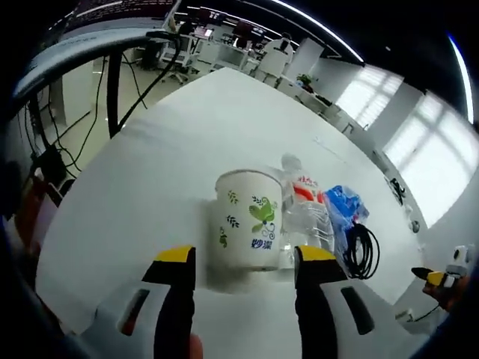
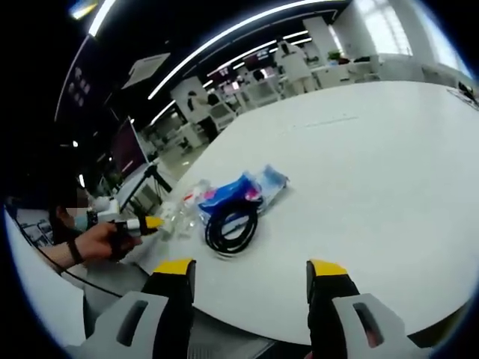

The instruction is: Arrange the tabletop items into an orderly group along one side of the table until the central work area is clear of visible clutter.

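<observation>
A white paper cup [image 1: 249, 229] with a green leaf print stands upright on the white table [image 1: 142, 194]. My left gripper [image 1: 245, 260] is open, one yellow-tipped jaw on either side of the cup's base, with small gaps to it. Behind the cup lies a clear plastic bottle [image 1: 305, 203] with a red label, then a blue packet [image 1: 345, 204] and a coiled black cable [image 1: 362, 251]. My right gripper [image 2: 251, 268] is open and empty, a little short of the cable [image 2: 230, 226], the blue packet [image 2: 243, 191] and the bottle [image 2: 187, 202]. A hand holds the left gripper [image 2: 144, 223] at the left.
The items sit near one table edge [image 2: 224, 299]; the wide tabletop [image 2: 374, 142] stretches beyond them. A black stand and hanging cables [image 1: 112, 82] are past the far-left edge. Office desks and chairs [image 1: 273, 56] fill the background. The right gripper [image 1: 438, 278] shows at the far right.
</observation>
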`<control>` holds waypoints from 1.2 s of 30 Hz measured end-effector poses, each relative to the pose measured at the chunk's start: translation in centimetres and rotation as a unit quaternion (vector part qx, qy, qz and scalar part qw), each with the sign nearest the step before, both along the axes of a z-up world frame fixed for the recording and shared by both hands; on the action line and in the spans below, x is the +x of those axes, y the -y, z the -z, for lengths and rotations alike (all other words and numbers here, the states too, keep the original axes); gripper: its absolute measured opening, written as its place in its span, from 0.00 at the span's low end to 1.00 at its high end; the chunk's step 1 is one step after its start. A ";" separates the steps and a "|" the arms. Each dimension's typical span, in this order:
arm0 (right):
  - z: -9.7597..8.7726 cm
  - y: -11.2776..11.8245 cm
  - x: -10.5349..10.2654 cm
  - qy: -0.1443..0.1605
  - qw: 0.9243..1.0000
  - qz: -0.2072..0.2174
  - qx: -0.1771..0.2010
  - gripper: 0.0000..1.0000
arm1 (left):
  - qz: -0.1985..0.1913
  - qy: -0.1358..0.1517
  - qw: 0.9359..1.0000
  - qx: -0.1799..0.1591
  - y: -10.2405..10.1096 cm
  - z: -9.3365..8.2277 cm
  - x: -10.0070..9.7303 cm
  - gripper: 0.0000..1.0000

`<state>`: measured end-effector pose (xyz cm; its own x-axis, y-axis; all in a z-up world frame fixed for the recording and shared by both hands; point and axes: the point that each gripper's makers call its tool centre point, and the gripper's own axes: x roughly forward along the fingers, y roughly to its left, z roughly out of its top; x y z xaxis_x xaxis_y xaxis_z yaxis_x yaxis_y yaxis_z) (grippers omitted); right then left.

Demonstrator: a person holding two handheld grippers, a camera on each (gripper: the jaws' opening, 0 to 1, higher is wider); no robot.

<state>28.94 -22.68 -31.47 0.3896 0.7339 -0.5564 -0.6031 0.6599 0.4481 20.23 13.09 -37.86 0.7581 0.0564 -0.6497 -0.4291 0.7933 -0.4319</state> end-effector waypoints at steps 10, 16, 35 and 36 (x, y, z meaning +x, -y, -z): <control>-0.1 0.2 -0.4 -0.001 1.000 0.000 -0.002 0.60 | 0.033 -0.001 0.999 0.017 -0.2 1.3 2.2 0.55; 0.1 0.6 -0.5 -0.003 1.000 0.003 -0.003 0.60 | 0.017 -0.014 0.999 0.039 -0.8 1.4 1.8 0.37; 0.5 -0.4 -0.8 -0.011 1.000 -0.011 -0.001 0.59 | 0.030 0.036 0.998 0.053 -1.4 -2.1 0.1 0.37; 0.5 -0.5 -0.9 -0.010 1.000 -0.013 -0.001 0.59 | 0.034 0.037 0.997 0.055 -1.3 -2.2 0.0 0.37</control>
<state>28.06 -22.21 -31.97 0.3594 0.7424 -0.5653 -0.6103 0.6453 0.4595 20.25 14.39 -35.66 0.8079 0.0713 -0.5850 -0.3439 0.8631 -0.3698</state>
